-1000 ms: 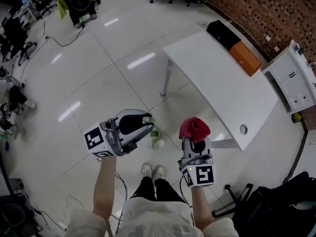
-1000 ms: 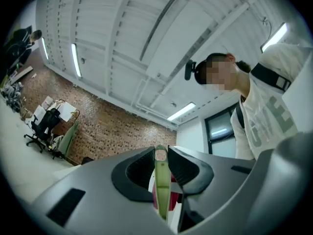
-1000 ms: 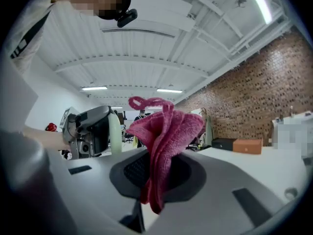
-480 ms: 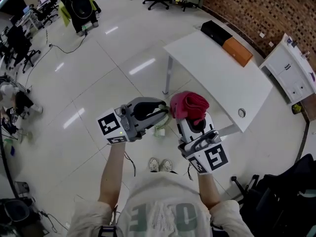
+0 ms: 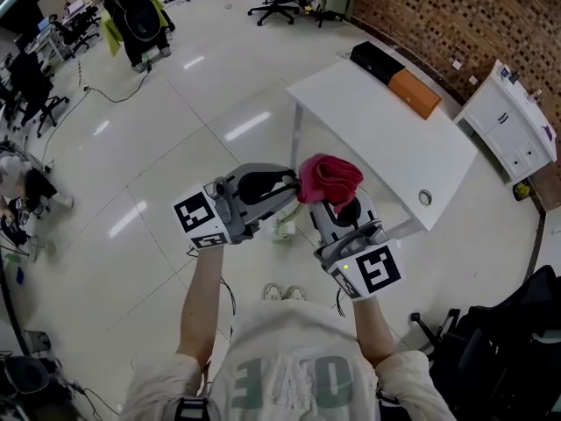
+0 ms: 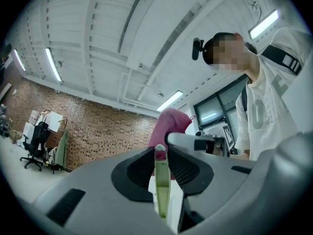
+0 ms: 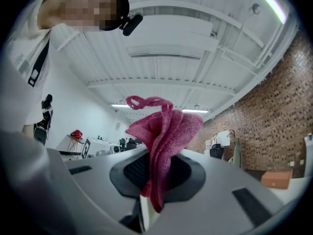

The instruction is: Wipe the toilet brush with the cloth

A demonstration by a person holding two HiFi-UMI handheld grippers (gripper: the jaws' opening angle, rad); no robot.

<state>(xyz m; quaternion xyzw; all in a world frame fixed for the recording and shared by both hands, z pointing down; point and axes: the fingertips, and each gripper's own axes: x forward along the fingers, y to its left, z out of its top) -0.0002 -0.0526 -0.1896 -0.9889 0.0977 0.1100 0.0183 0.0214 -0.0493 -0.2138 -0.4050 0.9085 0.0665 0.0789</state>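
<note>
Fingers (image 6: pixel 135 174) of the left gripper (image 6: pixel 160 156) press together on the toilet brush (image 6: pixel 161 190), their dark, cross-hatched pads pinching its handle from both sides. The handle is a thin, flat strip of smooth pale-green plastic with a rounded tip. That tip sits level with the fingertips, and the strip runs from there down out of the bottom of the left gripper view. The fingers (image 7: pixel 130 174) of the right gripper (image 7: pixel 159 172) are clamped on the cloth (image 7: pixel 164 131), a magenta terry towel with a nubbly pile. It is bunched into folds that rise above the 2 pads, and a small hanging loop curls at the top. From the head view, the left gripper (image 5: pixel 287 188) and the right gripper (image 5: pixel 344 210) are held up side by side with their tips angled toward each other. The cloth (image 5: pixel 330 177) bulges just beside the left fingertips, though I cannot tell whether it touches the handle. The brush's pale head (image 5: pixel 282 229) shows lower down, between the 2 grippers, so its long axis drops toward the glossy white floor (image 5: pixel 158 165), above a pair of shoes (image 5: pixel 287 295). A white table (image 5: pixel 377 130) stands beyond, near a brick wall (image 5: pixel 438 16).
</note>
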